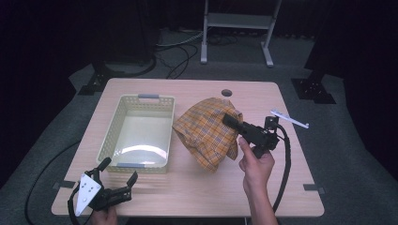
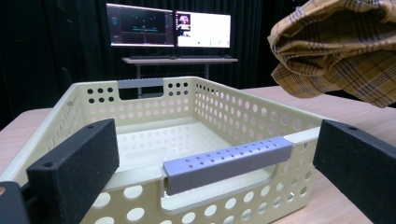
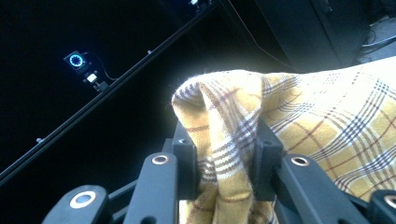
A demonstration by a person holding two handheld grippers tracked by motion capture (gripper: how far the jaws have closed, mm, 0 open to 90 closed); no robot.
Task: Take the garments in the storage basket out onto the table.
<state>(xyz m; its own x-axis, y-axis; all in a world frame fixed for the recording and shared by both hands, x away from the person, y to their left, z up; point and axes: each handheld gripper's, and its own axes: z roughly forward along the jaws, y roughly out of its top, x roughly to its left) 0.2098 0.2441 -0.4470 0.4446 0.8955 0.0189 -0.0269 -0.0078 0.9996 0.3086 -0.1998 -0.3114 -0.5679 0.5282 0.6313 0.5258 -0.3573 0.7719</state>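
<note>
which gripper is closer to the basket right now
Left. The left gripper sits open just in front of the basket, by its near handle. The right gripper is off to the basket's right, clamped on the plaid cloth.

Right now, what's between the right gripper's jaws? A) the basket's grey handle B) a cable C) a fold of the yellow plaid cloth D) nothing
C: in the right gripper view the right gripper has its jaws pinched on a bunched fold of the yellow plaid cloth, which hangs lifted beside the basket.
</note>
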